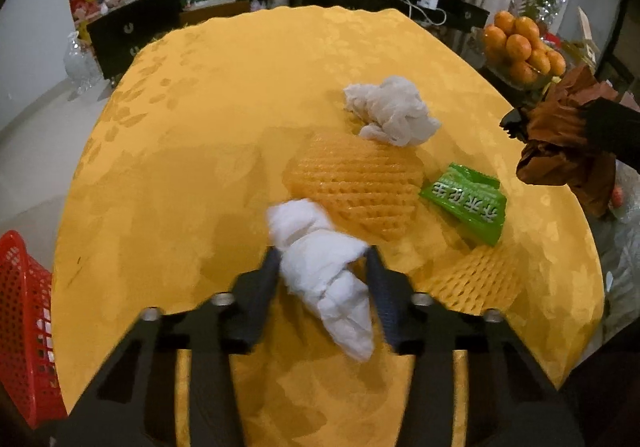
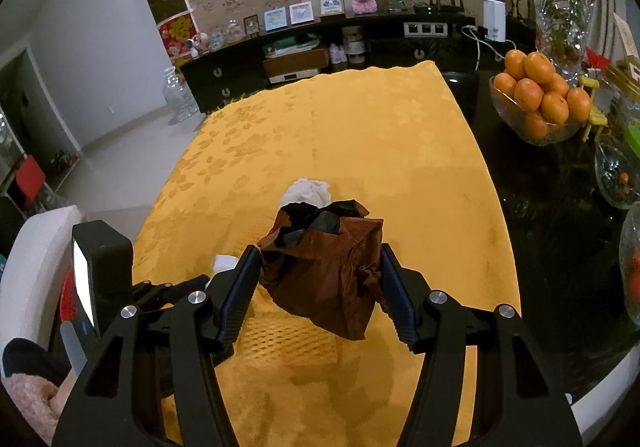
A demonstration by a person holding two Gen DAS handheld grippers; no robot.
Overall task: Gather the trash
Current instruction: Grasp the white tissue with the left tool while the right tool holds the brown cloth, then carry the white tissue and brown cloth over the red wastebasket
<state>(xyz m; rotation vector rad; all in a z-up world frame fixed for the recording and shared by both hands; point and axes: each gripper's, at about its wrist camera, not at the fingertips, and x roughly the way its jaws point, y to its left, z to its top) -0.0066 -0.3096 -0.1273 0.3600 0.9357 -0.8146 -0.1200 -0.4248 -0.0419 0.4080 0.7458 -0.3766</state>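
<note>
My left gripper (image 1: pixel 322 253) is shut on a white crumpled tissue (image 1: pixel 324 271) and holds it above the yellow tablecloth (image 1: pixel 200 127). On the cloth lie a second crumpled tissue (image 1: pixel 390 111), a yellow foam fruit net (image 1: pixel 356 185), a green wrapper (image 1: pixel 466 203) and another foam net (image 1: pixel 480 279). My right gripper (image 2: pixel 320 259) is shut on a crumpled brown paper bag (image 2: pixel 328 271), held above the table; it also shows in the left wrist view (image 1: pixel 568 143). A tissue (image 2: pixel 306 191) lies behind the bag.
A red perforated basket (image 1: pixel 24 323) stands off the table's left edge. A glass bowl of oranges (image 2: pixel 536 99), a crystal vase (image 2: pixel 560 23) and other glassware stand on the dark surface to the right. A black sideboard (image 2: pixel 320 51) runs along the back wall.
</note>
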